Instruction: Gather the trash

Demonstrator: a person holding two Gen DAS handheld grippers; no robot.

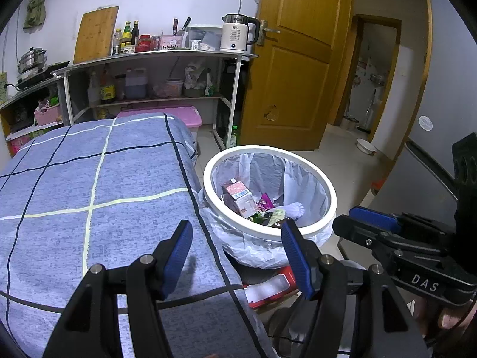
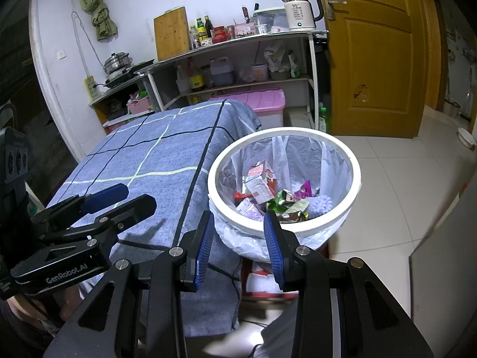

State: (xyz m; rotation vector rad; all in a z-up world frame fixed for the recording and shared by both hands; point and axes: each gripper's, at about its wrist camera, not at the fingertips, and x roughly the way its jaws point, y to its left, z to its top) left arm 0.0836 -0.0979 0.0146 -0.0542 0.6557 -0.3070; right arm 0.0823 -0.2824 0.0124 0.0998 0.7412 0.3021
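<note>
A white round trash bin point(image 1: 298, 229) with a clear liner stands beside the blue checked cloth-covered table point(image 1: 89, 194). It holds cartons point(image 1: 238, 197), wrappers and a pale ball. The bin also shows in the right wrist view point(image 2: 286, 226) with cartons point(image 2: 259, 185) and wrappers inside. My left gripper point(image 1: 237, 241) is open and empty, over the table's right edge near the bin. My right gripper point(image 2: 238, 232) is open and empty, just in front of the bin's near rim. Each gripper shows in the other's view: the right gripper point(image 1: 372, 223) and the left gripper point(image 2: 119, 200).
A metal shelf rack point(image 1: 149, 59) with bottles, a kettle point(image 1: 238, 32) and a cutting board stands at the back. A pink storage box point(image 1: 179, 116) sits under it. A wooden door point(image 1: 298, 59) stands at right. A red stool point(image 1: 268, 289) is under the bin.
</note>
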